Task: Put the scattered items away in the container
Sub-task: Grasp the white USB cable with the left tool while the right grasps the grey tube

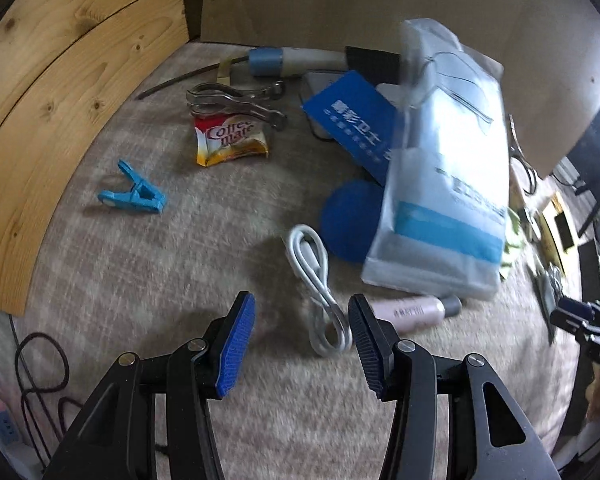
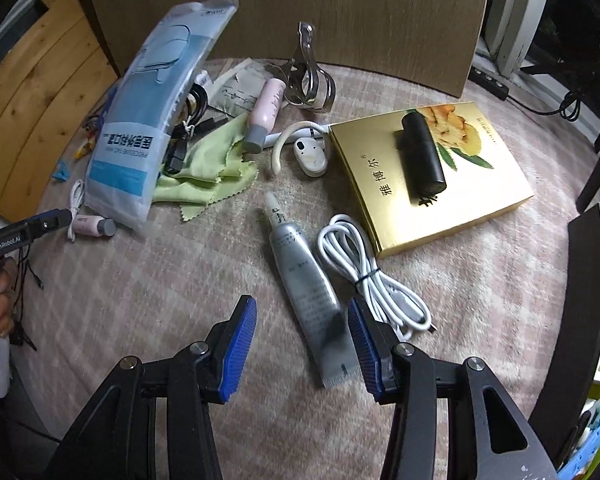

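My left gripper [image 1: 302, 344] is open and empty above the cloth, with a coiled white cable [image 1: 318, 288] lying between its fingers. A mask packet [image 1: 444, 168] stands tilted just beyond, over a blue disc [image 1: 346, 220] and a pink tube [image 1: 412, 312]. A blue clothes peg [image 1: 134, 196], a Coffee-mate sachet [image 1: 230, 140] and metal clips [image 1: 236, 100] lie farther off. My right gripper [image 2: 302, 344] is open and empty, its jaws astride the crimped end of a grey tube [image 2: 308, 292]. A second white cable [image 2: 372, 272] lies beside the tube. No container can be identified.
A gold box [image 2: 432, 176] with a black cylinder [image 2: 422, 156] on it lies at right. A white earpiece [image 2: 304, 152], green cloth [image 2: 208, 168], pink bottle [image 2: 264, 112] and metal clip [image 2: 312, 80] lie behind. Wooden panels [image 1: 60, 80] and a board [image 2: 300, 8] wall the area.
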A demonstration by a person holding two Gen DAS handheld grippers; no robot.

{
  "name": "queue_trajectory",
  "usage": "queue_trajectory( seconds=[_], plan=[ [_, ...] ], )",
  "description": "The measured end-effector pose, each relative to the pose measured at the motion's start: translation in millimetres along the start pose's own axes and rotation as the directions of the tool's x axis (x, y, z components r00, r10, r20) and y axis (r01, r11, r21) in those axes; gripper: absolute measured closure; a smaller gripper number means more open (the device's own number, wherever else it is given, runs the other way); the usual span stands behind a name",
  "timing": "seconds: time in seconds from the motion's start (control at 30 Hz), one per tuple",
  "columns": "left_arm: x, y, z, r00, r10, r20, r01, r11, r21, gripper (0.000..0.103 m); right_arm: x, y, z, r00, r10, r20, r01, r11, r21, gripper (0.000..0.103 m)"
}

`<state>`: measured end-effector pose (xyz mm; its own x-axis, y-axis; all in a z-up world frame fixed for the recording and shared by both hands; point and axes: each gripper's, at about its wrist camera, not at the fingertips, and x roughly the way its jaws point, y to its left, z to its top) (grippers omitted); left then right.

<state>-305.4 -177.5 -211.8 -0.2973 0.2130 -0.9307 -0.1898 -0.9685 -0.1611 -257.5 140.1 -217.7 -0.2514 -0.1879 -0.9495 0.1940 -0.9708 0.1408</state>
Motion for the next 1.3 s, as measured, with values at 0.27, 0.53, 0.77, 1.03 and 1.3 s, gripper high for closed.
queue_trajectory(
  seconds=[0.27, 0.53, 0.77, 1.03, 1.3],
  plan=[
    [10.5, -6.5, 10.0, 0.999, 0.037, -0.015, -0.037, 0.999, 0.015, 0.055, 12.5, 6.0, 8.0, 0.999, -0.018, -0.032, 0.017, 0.999, -0.03, 0.059],
    [9.4, -13.0, 7.3, 0.995, 0.098, -0.005, -0.098, 0.995, 0.023, 0.08, 15.0, 14.2, 10.2, 0.996, -0.078, -0.033, 0.075, 0.995, -0.07, 0.072],
    [3.4, -17.5, -4.2, 0.995, 0.097, 0.009, -0.097, 0.995, 0.008, 0.081, 8.0, 6.6, -0.1, 0.999, -0.044, -0.03, 0.043, 0.998, -0.044, 0.081],
    [-12.8, -13.9, -42.9, 0.997, 0.071, 0.005, -0.071, 0.997, -0.007, 0.082, -10.5, -5.2, -27.9, 0.999, 0.044, 0.019, -0.045, 0.999, 0.015, 0.095],
    [-27.2, -6.0, -72.3, 0.998, 0.062, 0.002, -0.062, 0.998, -0.002, 0.082, -7.2, 0.7, -43.2, 0.996, 0.084, 0.003, -0.084, 0.996, -0.012, 0.093]
  ],
)
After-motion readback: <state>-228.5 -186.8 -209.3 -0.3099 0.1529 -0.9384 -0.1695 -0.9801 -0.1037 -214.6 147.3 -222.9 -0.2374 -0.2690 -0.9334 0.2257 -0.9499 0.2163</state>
